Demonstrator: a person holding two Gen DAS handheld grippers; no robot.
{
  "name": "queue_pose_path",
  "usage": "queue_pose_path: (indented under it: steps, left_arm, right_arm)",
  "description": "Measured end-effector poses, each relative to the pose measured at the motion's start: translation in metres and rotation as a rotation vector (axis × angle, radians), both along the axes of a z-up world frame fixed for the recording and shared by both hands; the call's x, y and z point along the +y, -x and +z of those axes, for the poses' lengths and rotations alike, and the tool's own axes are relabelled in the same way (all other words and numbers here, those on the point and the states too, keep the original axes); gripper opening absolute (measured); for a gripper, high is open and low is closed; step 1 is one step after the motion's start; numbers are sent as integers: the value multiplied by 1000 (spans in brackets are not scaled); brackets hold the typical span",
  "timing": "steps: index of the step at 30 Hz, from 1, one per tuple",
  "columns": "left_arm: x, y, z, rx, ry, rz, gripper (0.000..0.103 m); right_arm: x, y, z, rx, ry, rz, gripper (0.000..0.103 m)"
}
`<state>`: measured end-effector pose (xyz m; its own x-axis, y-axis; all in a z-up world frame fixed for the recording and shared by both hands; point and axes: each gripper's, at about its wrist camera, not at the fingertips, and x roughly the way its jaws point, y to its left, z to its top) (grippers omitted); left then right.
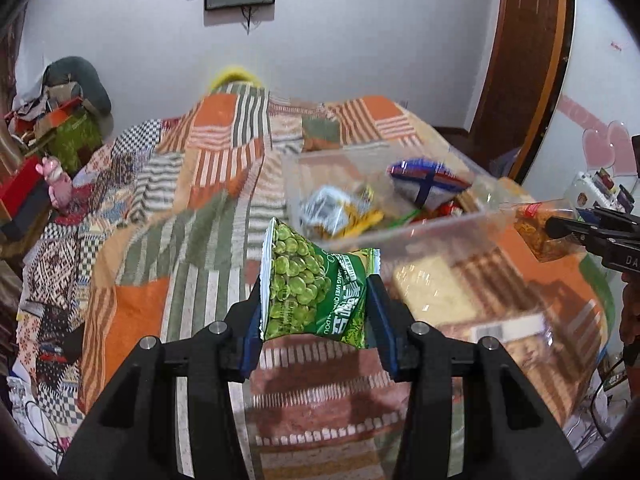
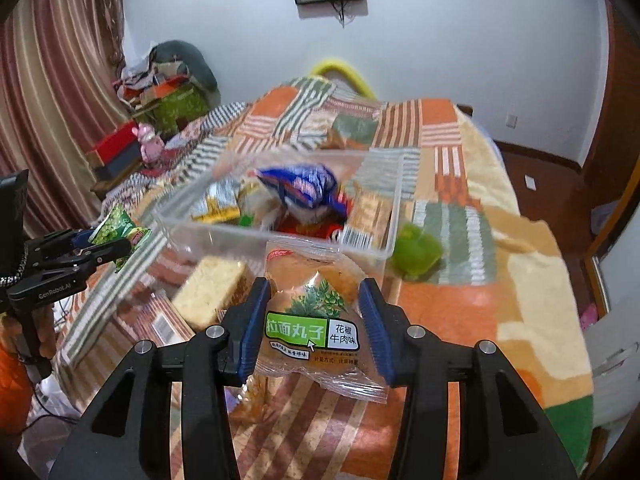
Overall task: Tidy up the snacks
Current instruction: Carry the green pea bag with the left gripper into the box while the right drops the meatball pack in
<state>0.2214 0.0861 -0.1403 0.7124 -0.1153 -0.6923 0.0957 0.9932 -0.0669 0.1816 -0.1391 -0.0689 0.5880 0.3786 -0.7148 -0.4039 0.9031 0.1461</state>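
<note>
My left gripper (image 1: 314,296) is shut on a green pea snack packet (image 1: 316,280) and holds it above the bed, just short of a clear plastic box (image 1: 424,236) with several snack packets in it. My right gripper (image 2: 316,320) is shut on a clear noodle-ball snack packet (image 2: 316,316) with a green label, held near the box's front wall (image 2: 280,240). The left gripper with the green packet (image 2: 120,232) shows at the left in the right wrist view. The right gripper with its packet (image 1: 540,236) shows at the right in the left wrist view.
The box stands on a bed with a patchwork quilt (image 1: 192,184). A yellow cake slice (image 2: 208,292) and a barcoded packet (image 2: 164,328) lie in front of the box. A green object (image 2: 416,252) lies right of it. Boxes and clutter (image 2: 168,96) stand at the far left.
</note>
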Motion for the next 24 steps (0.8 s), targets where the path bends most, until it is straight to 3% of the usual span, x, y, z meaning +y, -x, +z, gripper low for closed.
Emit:
queue_pose_path:
  steps: [7,13,24]
  left_arm:
    - [-11,-22,10,-22,20,-22,47]
    - [-22,-42,1,4,25,-43,47]
    - [-30,-78,-13,33,34,-48,47]
  right_arm:
    - [12,-15,9,-31,-24,17,43]
    - [34,-39,-5,8,-22,54,43]
    - [53,-70,-16,-2,27,58,42]
